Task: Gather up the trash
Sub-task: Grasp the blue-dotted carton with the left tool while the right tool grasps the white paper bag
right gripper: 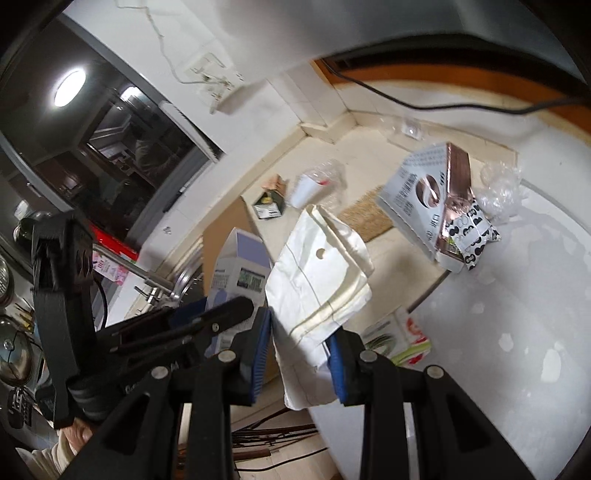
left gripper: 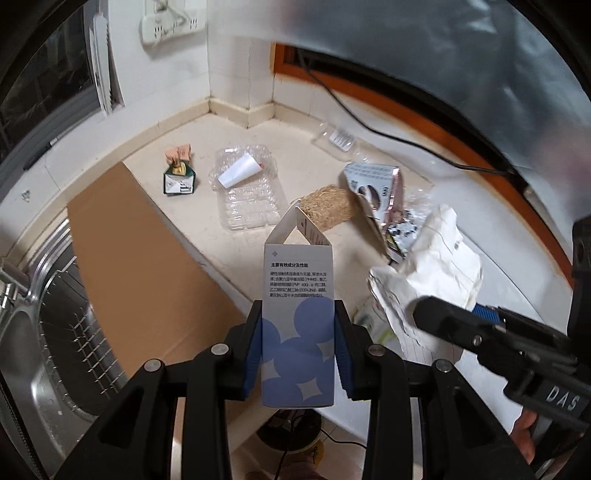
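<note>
My left gripper (left gripper: pixel 298 347) is shut on a tall white and blue carton (left gripper: pixel 298 295) with an open flap top, held above the counter. My right gripper (right gripper: pixel 300 343) is shut on a crumpled white paper bag (right gripper: pixel 321 273), also lifted off the counter. In the left wrist view the right gripper (left gripper: pixel 443 314) shows at the right with the paper bag (left gripper: pixel 436 266). In the right wrist view the left gripper (right gripper: pixel 221 314) and its carton (right gripper: pixel 240 266) sit to the left. Other trash lies on the counter: a clear plastic tray (left gripper: pixel 247 192) with a white paper cone (left gripper: pixel 240 170), and a silver box (left gripper: pixel 373 184).
A steel sink (left gripper: pixel 44 332) with a wire rack lies at the left, beside a brown board (left gripper: pixel 140 266). A small green carton (left gripper: pixel 179 177), a clear bottle (left gripper: pixel 338 140), a straw-coloured pad (left gripper: pixel 328 206) and a black cable (left gripper: pixel 369 122) are on the pale counter. A power strip (left gripper: pixel 170 24) hangs on the wall.
</note>
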Demonstrator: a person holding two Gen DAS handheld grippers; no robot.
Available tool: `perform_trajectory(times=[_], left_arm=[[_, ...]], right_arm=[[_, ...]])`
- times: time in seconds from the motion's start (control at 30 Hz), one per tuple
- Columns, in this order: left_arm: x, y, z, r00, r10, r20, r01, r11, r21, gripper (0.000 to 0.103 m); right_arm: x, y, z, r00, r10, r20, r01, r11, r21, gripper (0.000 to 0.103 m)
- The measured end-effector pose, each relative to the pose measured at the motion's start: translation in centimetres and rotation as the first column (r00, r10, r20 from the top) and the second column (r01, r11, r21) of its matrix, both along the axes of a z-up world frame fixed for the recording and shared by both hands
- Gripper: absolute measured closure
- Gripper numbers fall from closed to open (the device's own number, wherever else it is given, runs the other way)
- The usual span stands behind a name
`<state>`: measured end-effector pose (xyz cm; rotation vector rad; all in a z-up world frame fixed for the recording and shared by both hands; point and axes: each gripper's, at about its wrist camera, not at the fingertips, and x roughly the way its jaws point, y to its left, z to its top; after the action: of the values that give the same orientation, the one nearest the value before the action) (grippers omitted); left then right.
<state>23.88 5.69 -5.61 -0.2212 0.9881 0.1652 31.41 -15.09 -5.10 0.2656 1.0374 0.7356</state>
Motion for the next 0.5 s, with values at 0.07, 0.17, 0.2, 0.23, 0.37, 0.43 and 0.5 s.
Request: perform_trajectory(times=[0.07,0.17,0.2,0.23,0.37,0.43,0.5], left_arm=[[-1.6,-0.2,1.1,1.000,-0.019,0.016,0.019,1.000,0.007,0.070],[-4.0,-0.6,2.3,0.998,-0.046,0.036,0.045,0.999,0.010,0.070],[-4.6,-0.6,2.6,0.998,-0.052,0.040,0.052,0.999,0.010,0.070],[-5.4,-0.7,2.9,0.997,-0.060,0.045,0.059,0.998,0.010,0.070],[-8.8,-1.2,4.1,0.993,-0.097,0.062,0.096,0.995,0.017,0.070],[-10.7,-1.4,4.6,0.991,-0.117,0.070,0.116,0.993,0.018,0.070],[-12.4,-1.5,4.9,0.988,-0.134,0.074,0.133,0.991,0.020,0.070]], right_arm=[[-1.5,0.2,1.3,1.000,-0.002,0.017,0.001,1.000,0.008,0.074],[-4.2,0.3,3.0,0.999,0.001,0.041,-0.002,1.000,0.023,0.074],[-5.0,0.2,3.5,0.999,0.002,0.046,-0.003,1.000,0.026,0.074],[-5.8,0.3,3.9,0.999,0.002,0.052,-0.003,1.000,0.028,0.074],[-9.3,0.5,5.2,0.998,-0.002,0.069,0.000,1.000,0.029,0.074],[-11.1,0.6,5.6,0.997,-0.006,0.071,0.004,1.000,0.029,0.074],[-12.7,0.7,5.6,0.998,-0.007,0.068,0.005,1.000,0.027,0.074]])
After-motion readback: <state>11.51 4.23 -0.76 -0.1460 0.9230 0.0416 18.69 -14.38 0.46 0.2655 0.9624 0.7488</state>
